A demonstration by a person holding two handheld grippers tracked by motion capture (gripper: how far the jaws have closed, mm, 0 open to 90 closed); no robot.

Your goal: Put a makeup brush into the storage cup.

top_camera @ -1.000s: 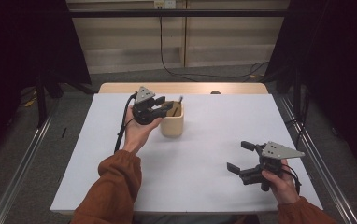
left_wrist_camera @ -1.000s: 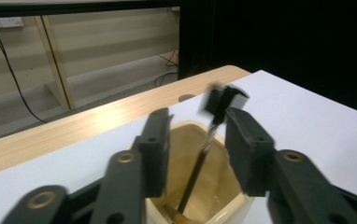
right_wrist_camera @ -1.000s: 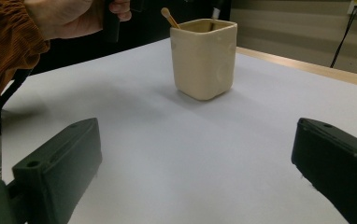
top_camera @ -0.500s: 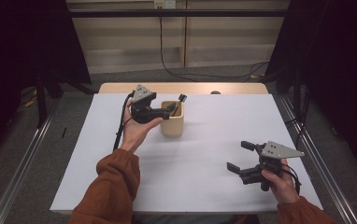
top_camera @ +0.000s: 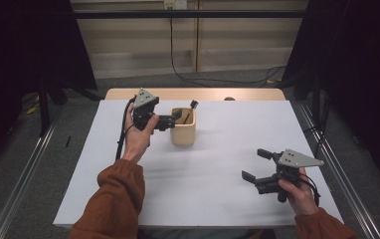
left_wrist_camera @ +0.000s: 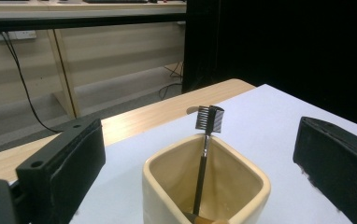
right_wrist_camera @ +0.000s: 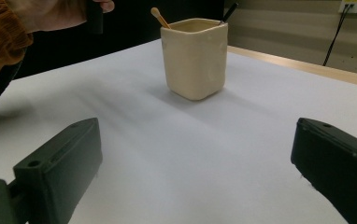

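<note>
A cream square cup (top_camera: 183,130) stands on the white table, left of centre. A thin black brush with a comb head (top_camera: 193,105) leans in it, its head above the far rim. In the left gripper view the brush (left_wrist_camera: 209,119) rises from the cup (left_wrist_camera: 158,186). A wooden stick tip (right_wrist_camera: 159,17) shows at the cup's (right_wrist_camera: 195,60) left rim. My left gripper (top_camera: 176,118) is open at the cup's left side at rim height, holding nothing. My right gripper (top_camera: 256,164) is open and empty near the front right, pointing toward the cup.
The white table top (top_camera: 228,149) has a wooden strip (top_camera: 203,94) along its far edge. Metal rails (top_camera: 24,174) run along the floor on both sides. A cable trails from the left gripper down past the orange sleeve (top_camera: 113,199).
My left gripper has drawn back slightly to the left from over the cup. The brush stays in the cup. The right gripper has not moved.
</note>
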